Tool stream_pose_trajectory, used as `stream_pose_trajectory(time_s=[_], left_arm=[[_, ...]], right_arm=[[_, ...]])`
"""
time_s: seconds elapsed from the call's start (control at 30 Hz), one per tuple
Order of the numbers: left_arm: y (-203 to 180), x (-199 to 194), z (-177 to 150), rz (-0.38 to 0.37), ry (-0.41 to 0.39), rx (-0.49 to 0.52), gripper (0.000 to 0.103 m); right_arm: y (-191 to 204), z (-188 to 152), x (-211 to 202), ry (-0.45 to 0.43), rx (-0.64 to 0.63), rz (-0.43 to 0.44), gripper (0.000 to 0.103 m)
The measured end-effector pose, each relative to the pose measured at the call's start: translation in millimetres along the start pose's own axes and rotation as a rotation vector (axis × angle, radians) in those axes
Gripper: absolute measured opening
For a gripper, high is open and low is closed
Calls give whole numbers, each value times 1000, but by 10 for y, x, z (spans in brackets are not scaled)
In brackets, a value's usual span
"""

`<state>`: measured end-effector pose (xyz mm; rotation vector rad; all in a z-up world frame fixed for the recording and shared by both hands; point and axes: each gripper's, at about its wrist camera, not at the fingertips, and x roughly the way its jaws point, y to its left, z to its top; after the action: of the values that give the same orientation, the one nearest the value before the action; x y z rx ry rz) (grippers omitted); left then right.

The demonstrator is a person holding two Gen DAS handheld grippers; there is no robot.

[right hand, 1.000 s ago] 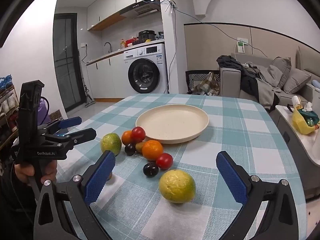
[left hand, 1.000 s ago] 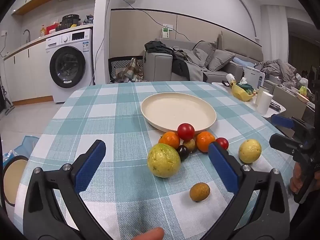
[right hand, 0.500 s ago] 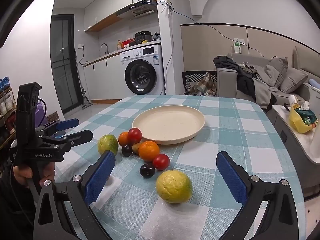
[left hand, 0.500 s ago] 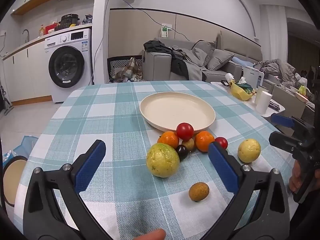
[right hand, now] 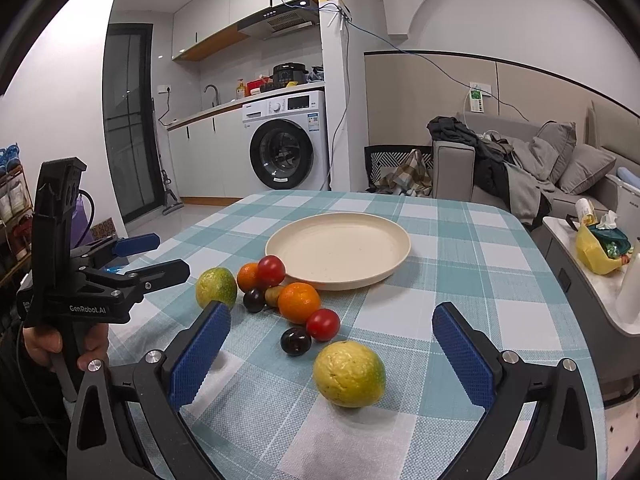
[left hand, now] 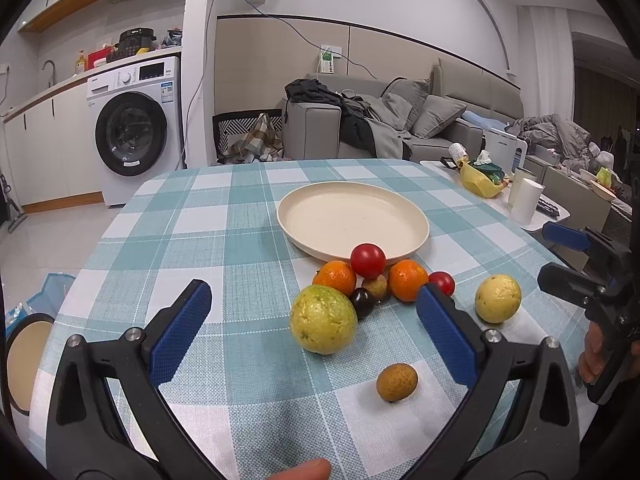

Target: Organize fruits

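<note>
On the checked tablecloth (left hand: 192,216), everything sits relative to the cream plate (left hand: 304,200), which holds nothing. Left of the plate's near rim hangs the left gripper (left hand: 312,312), its blue pads spread wide and closed on nothing, the big yellow-green fruit (left hand: 323,319) sitting between them. That fruit lies on the near left side of the plate, roughly round, so no long axis shows. Against the plate's near rim cluster two oranges (left hand: 335,277), a red tomato (left hand: 368,260) perched highest, a small tan fruit (left hand: 376,286) and a dark plum (left hand: 362,302). Nearer than these lies a lone brown oval fruit (left hand: 397,376), its long axis running roughly left to right. Right of the cluster are a second red tomato (right hand: 323,324), another dark plum (right hand: 295,341) and a yellow fruit (right hand: 349,373). Over that yellow fruit the right gripper (right hand: 328,344) hangs with pads apart, holding nothing.
</note>
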<state>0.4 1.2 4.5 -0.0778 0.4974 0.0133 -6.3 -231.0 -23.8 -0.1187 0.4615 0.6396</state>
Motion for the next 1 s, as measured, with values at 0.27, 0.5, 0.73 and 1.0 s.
stream_pose_trajectory(time_s=[0.27, 0.5, 0.73, 1.0], left_arm=[[-61, 29, -82, -1, -3, 15, 102], [-56, 33, -71, 0, -1, 15, 102], [-63, 27, -103, 0, 0, 16, 102], [-60, 38, -78, 0, 1, 14, 102]], right_arm=[[2, 7, -10, 1, -2, 0, 103], [5, 8, -12, 2, 0, 0, 103], [11, 9, -19, 3, 0, 1, 103], [-6, 3, 0, 5, 1, -2, 103]])
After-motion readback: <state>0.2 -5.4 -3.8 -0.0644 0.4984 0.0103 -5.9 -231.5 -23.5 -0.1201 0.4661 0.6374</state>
